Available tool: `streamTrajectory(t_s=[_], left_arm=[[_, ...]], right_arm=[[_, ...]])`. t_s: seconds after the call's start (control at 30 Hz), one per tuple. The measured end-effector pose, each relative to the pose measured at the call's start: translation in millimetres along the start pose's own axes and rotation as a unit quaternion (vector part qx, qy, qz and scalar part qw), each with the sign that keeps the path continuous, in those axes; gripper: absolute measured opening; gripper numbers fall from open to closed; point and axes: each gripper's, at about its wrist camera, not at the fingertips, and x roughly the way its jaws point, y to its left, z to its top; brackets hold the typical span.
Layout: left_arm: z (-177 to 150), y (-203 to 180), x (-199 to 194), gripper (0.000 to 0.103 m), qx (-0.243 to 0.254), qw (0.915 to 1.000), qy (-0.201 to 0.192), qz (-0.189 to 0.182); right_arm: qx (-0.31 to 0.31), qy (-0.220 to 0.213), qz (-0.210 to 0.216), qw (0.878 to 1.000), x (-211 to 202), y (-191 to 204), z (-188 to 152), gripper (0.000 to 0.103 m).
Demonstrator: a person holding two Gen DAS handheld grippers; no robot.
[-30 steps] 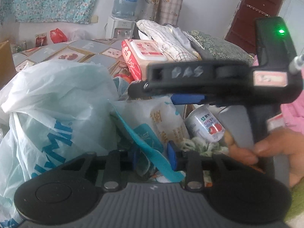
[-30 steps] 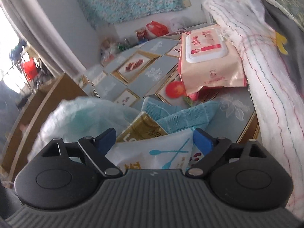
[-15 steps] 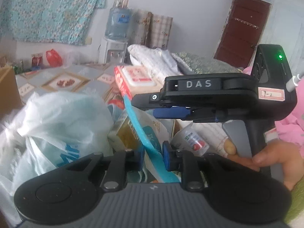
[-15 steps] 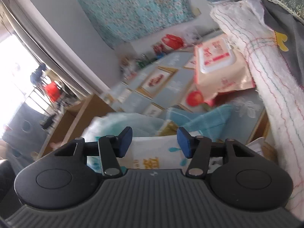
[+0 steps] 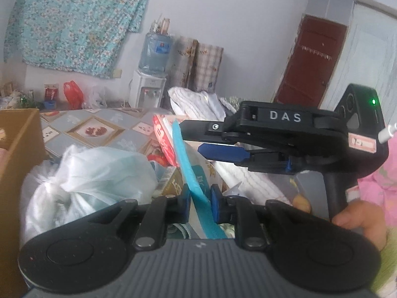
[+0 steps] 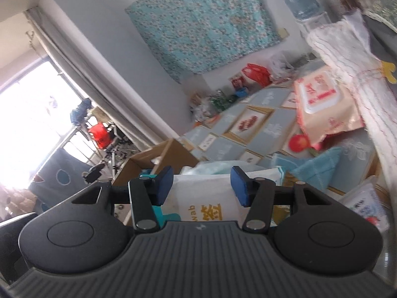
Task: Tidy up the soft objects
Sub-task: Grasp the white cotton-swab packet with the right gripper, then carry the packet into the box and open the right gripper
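Observation:
A white packet with printed writing [image 6: 203, 198] and a teal edge strip [image 5: 184, 164] hangs between both grippers, lifted above the heap of bags. My left gripper [image 5: 199, 198] is shut on the teal strip, which runs up and away from its blue pads. My right gripper [image 6: 202, 186] has its blue pads pressed on both sides of the white packet. In the left wrist view the right gripper [image 5: 206, 140] reaches in from the right, held by a hand [image 5: 359, 218].
A knotted white plastic bag [image 5: 94, 173] lies at the left, with a cardboard box [image 5: 17, 136] beside it. On the patterned tabletop [image 6: 270, 129] behind lie a pink wet-wipes pack [image 6: 322, 101], a teal towel [image 6: 320, 166] and a white striped cloth [image 6: 347, 57].
Both grippers have risen and tilted up, lifting the packet. The right jaws narrowed from wide open onto the packet. The left jaws closed tighter on the teal strip.

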Motion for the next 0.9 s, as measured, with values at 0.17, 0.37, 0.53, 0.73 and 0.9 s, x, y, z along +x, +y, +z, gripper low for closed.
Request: streamTrajectory(t_s=[0.17, 0.37, 0.53, 0.73, 0.9], left_arm=[[2, 16, -40, 0.017, -0.018, 0.9994, -0.026, 0.010], [12, 45, -105, 0.017, -0.025, 0.9948, -0.061, 0.078], [15, 85, -150, 0.016, -0.045, 0.9841, -0.076, 0.154], [18, 146, -172, 0.016, -0.092, 0.9721, -0.046, 0.210], [18, 200, -170, 0.019, -0.152, 0.9696, -0.010, 0.191]], right_arm=[[-0.020, 0.004, 0.047, 0.999, 6, 40, 0, 0.052], [-0.047, 0.034, 0.127, 0.990, 42, 103, 0, 0.052], [-0.068, 0.086, 0.184, 0.977, 97, 160, -5, 0.053], [-0.064, 0.140, 0.193, 0.969, 156, 200, -19, 0.053], [-0.036, 0.150, 0.180, 0.971, 169, 190, -22, 0.054]])
